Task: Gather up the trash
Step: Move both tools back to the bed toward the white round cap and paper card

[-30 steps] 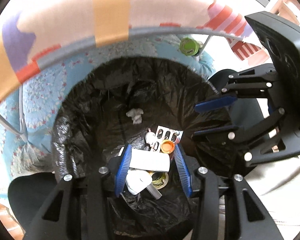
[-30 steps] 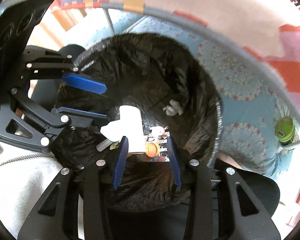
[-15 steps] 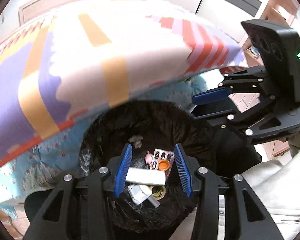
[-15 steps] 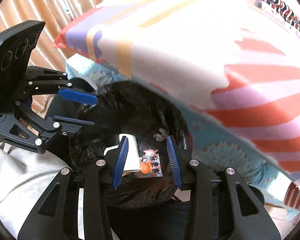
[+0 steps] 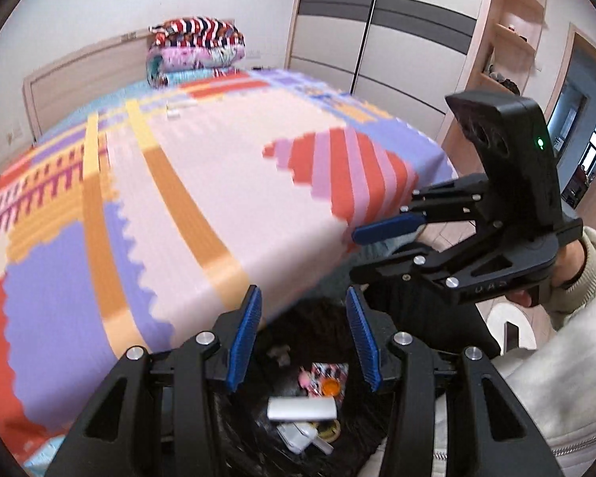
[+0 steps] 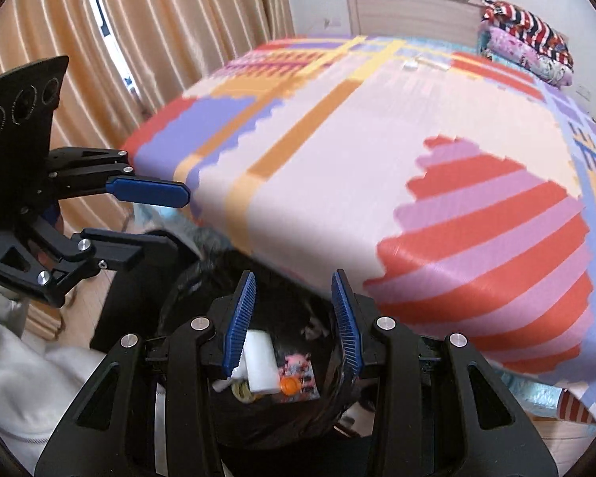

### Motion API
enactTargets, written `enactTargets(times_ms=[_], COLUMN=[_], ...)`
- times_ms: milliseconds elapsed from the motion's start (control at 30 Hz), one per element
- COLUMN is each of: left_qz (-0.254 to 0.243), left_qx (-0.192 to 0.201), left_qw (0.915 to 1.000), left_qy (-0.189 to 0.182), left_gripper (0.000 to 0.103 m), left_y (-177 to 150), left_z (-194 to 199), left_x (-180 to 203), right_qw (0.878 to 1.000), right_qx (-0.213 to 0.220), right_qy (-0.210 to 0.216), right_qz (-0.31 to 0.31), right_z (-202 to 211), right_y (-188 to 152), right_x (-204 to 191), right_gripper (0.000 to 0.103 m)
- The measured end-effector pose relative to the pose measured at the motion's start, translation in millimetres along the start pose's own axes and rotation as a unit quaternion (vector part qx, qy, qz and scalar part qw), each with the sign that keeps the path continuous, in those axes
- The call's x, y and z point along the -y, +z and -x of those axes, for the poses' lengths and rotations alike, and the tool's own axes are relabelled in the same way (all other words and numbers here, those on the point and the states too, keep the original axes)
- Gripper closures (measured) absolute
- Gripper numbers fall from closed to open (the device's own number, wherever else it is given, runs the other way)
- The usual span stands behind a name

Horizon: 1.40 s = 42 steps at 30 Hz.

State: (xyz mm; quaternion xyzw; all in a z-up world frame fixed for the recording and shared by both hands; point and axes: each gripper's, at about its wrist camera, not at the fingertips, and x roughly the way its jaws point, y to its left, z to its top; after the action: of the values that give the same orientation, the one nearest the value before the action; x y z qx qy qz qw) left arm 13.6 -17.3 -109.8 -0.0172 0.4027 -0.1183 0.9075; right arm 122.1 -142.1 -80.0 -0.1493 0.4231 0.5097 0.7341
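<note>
A bin lined with a black bag (image 5: 377, 429) (image 6: 282, 429) stands at the foot of the bed. Inside lie a white box (image 5: 302, 408) (image 6: 260, 361), an orange cap (image 5: 331, 388) (image 6: 291, 384), a blister pack (image 5: 329, 369), crumpled paper and other scraps. My left gripper (image 5: 304, 338) is open and empty, raised above the bin. My right gripper (image 6: 294, 318) is open and empty, also above the bin. Each gripper shows in the other's view, the right one (image 5: 381, 238) and the left one (image 6: 147, 214).
A bed with a patchwork quilt (image 5: 178, 183) (image 6: 377, 159) fills the view ahead. Small white items (image 5: 175, 111) lie far up the bed. Folded blankets (image 5: 194, 51) are stacked by the headboard. Curtains (image 6: 159, 39) hang left, a wardrobe (image 5: 377, 39) stands right.
Both grippers have risen out of the bin and tilted up, so the bed top now fills the views. The trash stays in the bin. Both jaws remain open.
</note>
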Motion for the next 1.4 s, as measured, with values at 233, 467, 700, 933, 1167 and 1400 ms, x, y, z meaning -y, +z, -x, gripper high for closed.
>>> enactTargets(times_ms=[233,467,700,933,1167,1400], left_qz=[-0.013,-0.01,-0.014,-0.004,0.006,0.015], left_qx=[0.019,0.033,0.038,0.037,0.032,0.028], left_qw=[0.9997,0.9992,0.9984,0.9982,0.9977,0.9977], left_qy=[0.008,0.022,0.04,0.048,0.06,0.06], left_gripper=[0.06,0.06,0.06,0.06,0.06,0.06], left_y=[27,50,77,112,150,178], left_z=[3,0,-10,-34,-59,-82], left_x=[-11,-27,-47,-80,-114,-137], right_qw=[0.999,0.997,0.994,0.991,0.989,0.99], right_qx=[0.038,0.072,0.098,0.113,0.12,0.106], right_qy=[-0.016,-0.033,-0.051,-0.067,-0.081,-0.085], right_qz=[-0.005,-0.015,-0.021,-0.026,-0.019,-0.023], right_z=[14,25,26,23,20,0], right_y=[21,47,76,107,143,179], right_x=[9,28,51,74,89,115], right_gripper=[0.063,0.063,0.063,0.063,0.063,0.063])
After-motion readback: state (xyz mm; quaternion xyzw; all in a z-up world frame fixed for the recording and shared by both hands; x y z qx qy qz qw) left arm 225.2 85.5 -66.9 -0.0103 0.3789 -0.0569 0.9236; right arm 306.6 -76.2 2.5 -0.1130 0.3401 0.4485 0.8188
